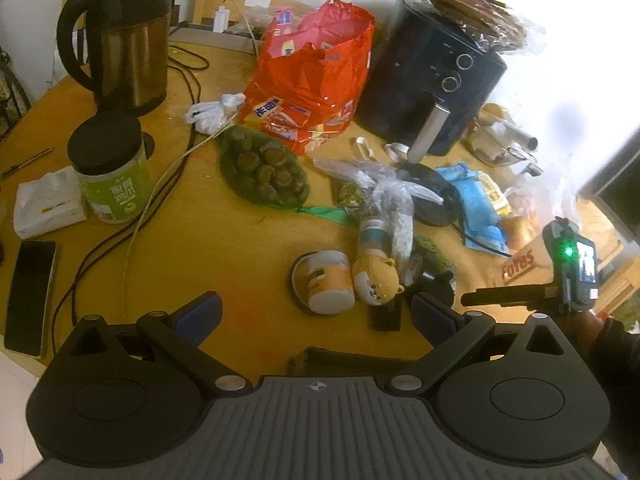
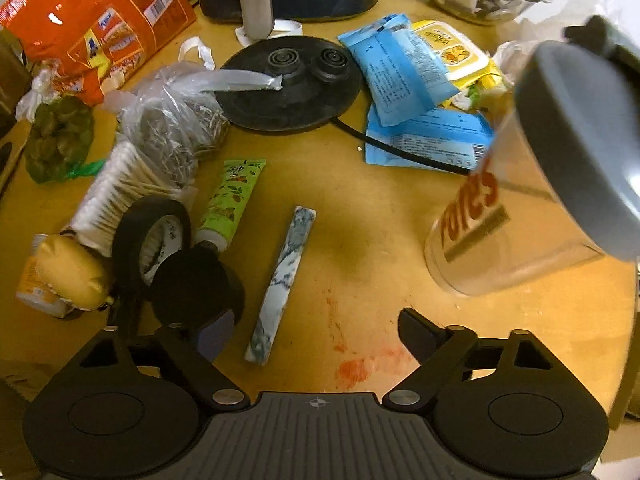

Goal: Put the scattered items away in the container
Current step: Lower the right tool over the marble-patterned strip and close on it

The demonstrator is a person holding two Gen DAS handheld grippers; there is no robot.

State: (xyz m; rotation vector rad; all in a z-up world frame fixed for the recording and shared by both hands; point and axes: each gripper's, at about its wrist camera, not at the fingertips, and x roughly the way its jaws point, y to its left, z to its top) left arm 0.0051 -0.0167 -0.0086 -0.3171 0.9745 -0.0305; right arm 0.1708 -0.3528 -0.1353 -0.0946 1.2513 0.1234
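Clutter covers the yellow table (image 2: 352, 216) under both my claws. My right claw (image 2: 312, 336) hangs spread wide, jaws apart with nothing between them, above a red stain (image 2: 354, 370) on the wood. At its eleven o'clock lies a marbled stick (image 2: 282, 284), flat and just inside the left finger. Further toward ten o'clock sit a green tube (image 2: 234, 200), a roll of black tape (image 2: 150, 236) and a bundle of cotton swabs (image 2: 116, 188), crowded together. The clear container (image 2: 492, 236), its grey lid (image 2: 580, 148) hinged open, stands at two o'clock, well apart from the stick.

My left claw (image 1: 316, 316) is spread too, holding nothing. At its twelve o'clock lie a small orange-labelled jar (image 1: 330, 282) and a plush dog (image 1: 378, 280), touching each other. A kettle (image 1: 120, 36) stands far off at ten o'clock.
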